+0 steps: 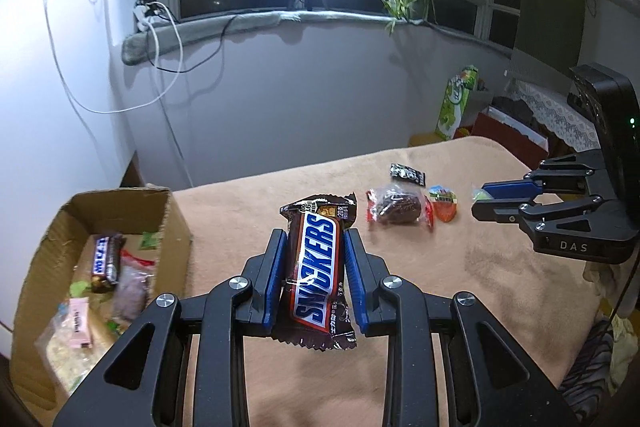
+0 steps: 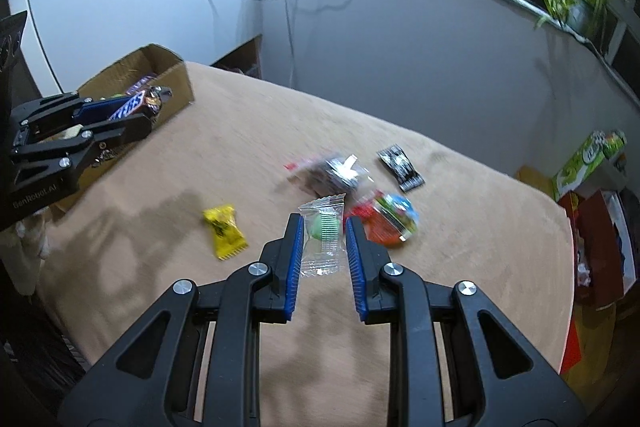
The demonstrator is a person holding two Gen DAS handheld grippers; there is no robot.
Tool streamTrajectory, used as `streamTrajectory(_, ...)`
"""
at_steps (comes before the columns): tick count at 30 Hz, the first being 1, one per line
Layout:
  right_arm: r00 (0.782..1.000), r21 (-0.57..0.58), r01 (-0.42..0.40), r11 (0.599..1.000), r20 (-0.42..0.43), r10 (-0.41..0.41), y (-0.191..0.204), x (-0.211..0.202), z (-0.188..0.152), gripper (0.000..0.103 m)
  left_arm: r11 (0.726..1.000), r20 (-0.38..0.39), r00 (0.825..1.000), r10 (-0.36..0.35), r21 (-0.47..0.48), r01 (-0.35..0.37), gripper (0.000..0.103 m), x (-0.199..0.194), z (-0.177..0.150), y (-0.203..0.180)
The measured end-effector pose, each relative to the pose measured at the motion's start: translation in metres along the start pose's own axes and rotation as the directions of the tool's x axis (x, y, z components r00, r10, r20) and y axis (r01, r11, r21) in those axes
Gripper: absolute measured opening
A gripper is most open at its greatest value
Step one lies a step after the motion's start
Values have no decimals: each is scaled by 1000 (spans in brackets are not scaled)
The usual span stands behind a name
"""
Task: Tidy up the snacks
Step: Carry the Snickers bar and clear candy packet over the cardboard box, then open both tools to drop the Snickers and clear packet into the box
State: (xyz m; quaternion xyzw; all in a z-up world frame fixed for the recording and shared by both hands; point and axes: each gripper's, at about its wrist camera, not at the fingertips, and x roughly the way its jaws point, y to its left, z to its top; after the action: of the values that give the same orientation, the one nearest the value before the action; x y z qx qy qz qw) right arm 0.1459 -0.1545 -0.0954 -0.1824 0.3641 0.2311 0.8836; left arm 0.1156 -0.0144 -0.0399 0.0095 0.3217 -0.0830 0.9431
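Note:
My left gripper (image 1: 314, 239) is shut on a Snickers bar (image 1: 316, 271), held lengthwise above the tan cloth just right of the cardboard box (image 1: 176, 223). From the right wrist view the same bar (image 2: 134, 105) hangs near the box (image 2: 176, 75). My right gripper (image 2: 322, 225) is shut on a clear wrapper with a green candy (image 2: 325, 227), lifted off the cloth. In the left wrist view the right gripper (image 1: 482, 201) shows at the right edge with the green candy at its tips. The box holds another Snickers (image 1: 106, 261) and several small packets.
On the cloth lie a clear-wrapped brown cake (image 1: 398, 205), a red and green jelly cup (image 1: 443, 205), a black sachet (image 1: 408, 174) and a yellow candy packet (image 2: 224, 231). A green carton (image 1: 456, 103) and a red box (image 1: 508, 135) stand beyond the table's far right edge.

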Motion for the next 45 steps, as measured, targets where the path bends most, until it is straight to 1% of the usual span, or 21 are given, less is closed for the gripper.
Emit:
streamTrajectory(10,999,-72,-27,997,34,30,46,-1,34,22,999,62,998,33,-39,-30,27,-31,-3,26)
streamTrajectory(16,997,-117,-36,992,56,43,76,-3,52,22,996,88,995,46,-74,-40,27,-46,-6,42)
streamTrajectory(20,995,-136,-59,989,68,69,94,-2,67,22,994,97,993,61,-91,-52,27,-53,-10,55)
streamTrajectory(32,983,-196,-147,970,83,166,166,23,108,23,978,111,985,135,-172,-115,27,-76,-28,104)
streamTrajectory(39,973,-187,-206,961,62,220,194,44,122,23,963,93,979,183,-217,-159,27,-81,-43,133)
streamTrajectory(45,967,-180,-238,954,43,249,212,60,129,23,950,69,976,205,-253,-182,27,-82,-55,152)
